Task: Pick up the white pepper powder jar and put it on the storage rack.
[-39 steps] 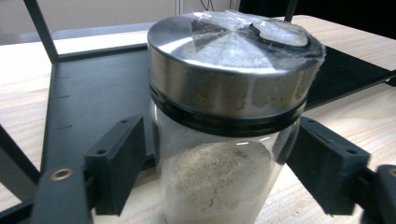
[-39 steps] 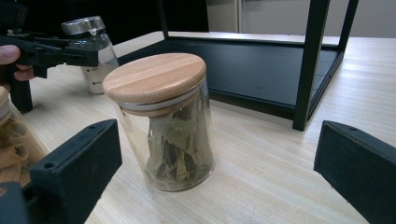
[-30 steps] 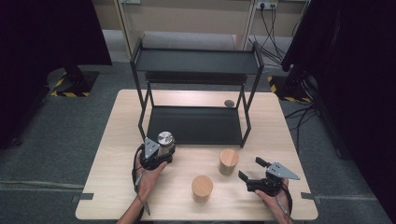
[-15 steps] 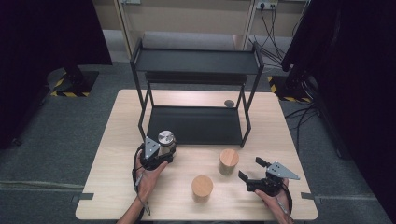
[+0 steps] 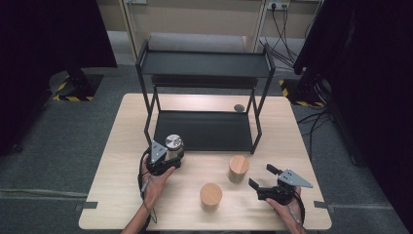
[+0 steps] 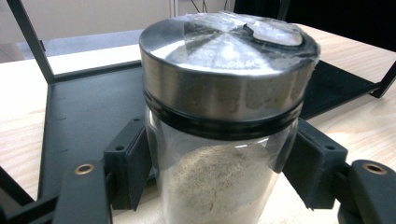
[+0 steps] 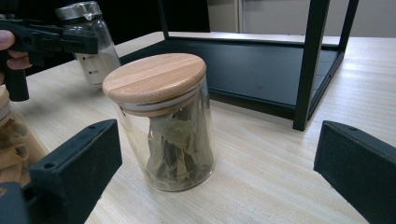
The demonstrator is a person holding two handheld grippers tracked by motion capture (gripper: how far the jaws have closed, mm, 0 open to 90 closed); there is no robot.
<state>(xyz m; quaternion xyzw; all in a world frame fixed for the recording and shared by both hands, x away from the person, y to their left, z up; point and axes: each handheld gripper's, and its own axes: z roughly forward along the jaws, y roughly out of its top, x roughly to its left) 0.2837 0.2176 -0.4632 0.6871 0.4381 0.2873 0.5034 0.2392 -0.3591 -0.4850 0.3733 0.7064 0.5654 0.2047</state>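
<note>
Two grippers work here. Our left gripper (image 5: 163,158) fingers pinch the steel-lidded jar (image 6: 219,140) at lower left of the black rack (image 5: 204,131); we judge shelving comes next. Our right gripper (image 5: 272,187) fingers stand spread before the wood-lidded jar (image 7: 161,121).

1. The steel-lidded jar (image 6: 219,135) has its base cut off by the left gripper view's lower edge.
2. A second wood-lidded jar (image 7: 11,135) is cropped at the right gripper view's left edge.
</note>
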